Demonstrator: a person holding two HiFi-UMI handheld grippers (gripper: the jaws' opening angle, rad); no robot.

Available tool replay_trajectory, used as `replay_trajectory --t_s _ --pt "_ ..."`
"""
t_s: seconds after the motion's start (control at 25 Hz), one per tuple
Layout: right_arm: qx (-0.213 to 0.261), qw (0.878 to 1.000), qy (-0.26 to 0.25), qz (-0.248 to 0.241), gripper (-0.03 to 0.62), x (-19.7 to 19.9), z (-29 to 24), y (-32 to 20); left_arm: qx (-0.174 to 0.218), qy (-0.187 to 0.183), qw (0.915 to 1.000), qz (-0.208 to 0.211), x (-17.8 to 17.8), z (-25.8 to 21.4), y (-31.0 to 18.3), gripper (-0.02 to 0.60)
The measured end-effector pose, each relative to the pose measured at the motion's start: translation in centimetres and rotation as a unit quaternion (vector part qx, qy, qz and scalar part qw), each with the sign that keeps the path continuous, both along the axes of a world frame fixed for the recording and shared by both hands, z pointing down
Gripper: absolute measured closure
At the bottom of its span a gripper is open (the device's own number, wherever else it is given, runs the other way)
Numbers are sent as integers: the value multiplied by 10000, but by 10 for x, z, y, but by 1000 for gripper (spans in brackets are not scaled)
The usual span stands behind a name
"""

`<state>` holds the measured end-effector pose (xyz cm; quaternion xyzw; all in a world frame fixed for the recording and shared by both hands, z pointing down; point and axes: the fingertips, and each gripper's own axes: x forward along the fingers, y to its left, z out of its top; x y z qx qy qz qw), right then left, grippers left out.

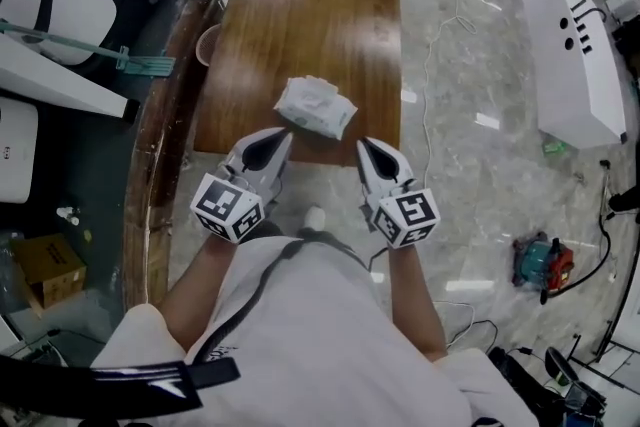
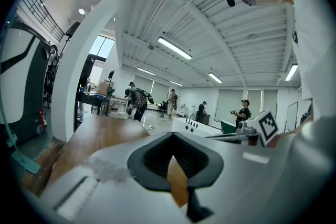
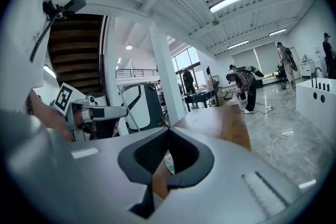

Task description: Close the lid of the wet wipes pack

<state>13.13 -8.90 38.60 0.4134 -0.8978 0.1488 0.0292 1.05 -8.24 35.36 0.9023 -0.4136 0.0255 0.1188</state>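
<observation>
White shirt (image 1: 320, 335), dark strap (image 1: 262, 293) — pale-grey left gripper (image 1: 284, 135), right gripper (image 1: 362, 144).

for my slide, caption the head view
Left gripper and right gripper, shut, near wet wipes pack on wooden table

Lab hall: white machine (image 1: 578, 55), floor cables (image 1: 427, 85)

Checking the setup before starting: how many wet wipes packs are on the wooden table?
1. The wet wipes pack lies on the wooden table, close to its near edge; nothing seems to hide another.
</observation>
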Motion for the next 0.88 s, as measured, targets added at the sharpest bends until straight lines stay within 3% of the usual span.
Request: replay_trajectory --t_s 0.48,0.88 --pt "-181 9998 14 -51 585 -4 18 -19 -224 27 9996 -148 -18 17 -9 580" --pt "-272 9995 126 114 585 -26 25 -52 -348 40 9990 280 -23 22 -48 580"
